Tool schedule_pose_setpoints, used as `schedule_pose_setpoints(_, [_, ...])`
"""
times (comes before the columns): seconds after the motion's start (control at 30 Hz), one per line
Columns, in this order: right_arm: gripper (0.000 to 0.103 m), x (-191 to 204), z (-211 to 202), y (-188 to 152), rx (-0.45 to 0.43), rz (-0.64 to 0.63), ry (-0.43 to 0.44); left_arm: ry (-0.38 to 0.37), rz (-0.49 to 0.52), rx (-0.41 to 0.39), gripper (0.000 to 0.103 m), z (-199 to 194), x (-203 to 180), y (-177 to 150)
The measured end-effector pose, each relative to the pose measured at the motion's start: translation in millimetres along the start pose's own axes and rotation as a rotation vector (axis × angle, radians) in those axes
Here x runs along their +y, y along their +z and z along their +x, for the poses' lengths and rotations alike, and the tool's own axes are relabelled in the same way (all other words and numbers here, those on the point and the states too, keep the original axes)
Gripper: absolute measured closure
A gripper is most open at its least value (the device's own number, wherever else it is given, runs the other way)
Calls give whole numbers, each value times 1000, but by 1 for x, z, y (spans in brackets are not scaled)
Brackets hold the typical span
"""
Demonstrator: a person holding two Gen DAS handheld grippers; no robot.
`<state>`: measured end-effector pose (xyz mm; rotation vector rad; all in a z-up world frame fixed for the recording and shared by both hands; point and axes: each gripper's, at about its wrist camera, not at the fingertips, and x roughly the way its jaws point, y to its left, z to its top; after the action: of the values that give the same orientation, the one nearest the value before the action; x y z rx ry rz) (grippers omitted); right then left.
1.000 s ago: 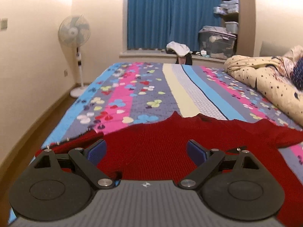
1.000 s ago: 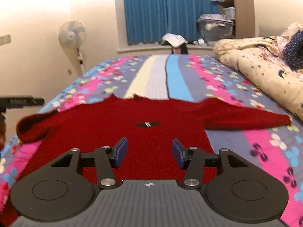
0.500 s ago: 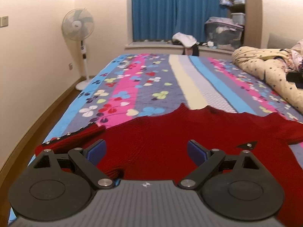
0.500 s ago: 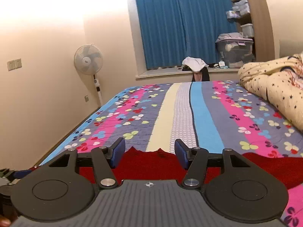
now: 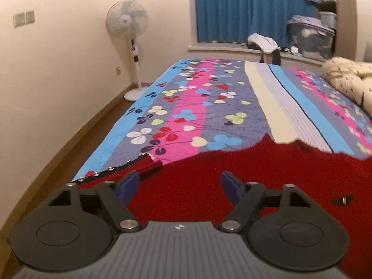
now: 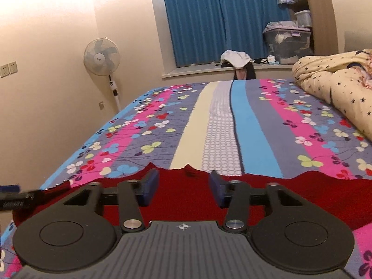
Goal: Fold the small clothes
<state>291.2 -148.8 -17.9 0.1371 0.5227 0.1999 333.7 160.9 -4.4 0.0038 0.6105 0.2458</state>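
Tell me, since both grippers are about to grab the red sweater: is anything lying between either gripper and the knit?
Nothing visible. The red sweater lies bare under the open left gripper and right gripper, whose jaws have just been closing.

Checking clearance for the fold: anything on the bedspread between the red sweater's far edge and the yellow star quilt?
Nothing: in the right wrist view only bare bedspread lies between the red sweater and the yellow star quilt.

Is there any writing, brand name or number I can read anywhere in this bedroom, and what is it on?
No text can be read.
Standing fan: a label on its hub, too small and blurred.
Red sweater: a small dark tag, no legible wording.
Gripper bodies: only a small round emblem, no letters.
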Motion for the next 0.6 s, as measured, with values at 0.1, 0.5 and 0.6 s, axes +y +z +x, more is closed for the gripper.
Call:
schedule_pose_setpoints(0.1, [99, -3, 5, -1, 4, 2, 7, 5, -13, -38, 40, 10, 4, 8])
schedule_pose_setpoints(0.5, [101, -1, 31, -6, 59, 33, 67, 144, -85, 146, 26, 82, 86, 11])
schedule_pose_setpoints(0.6, [101, 0, 40, -8, 93, 62, 99, 160, -89, 220, 23, 98, 95, 4])
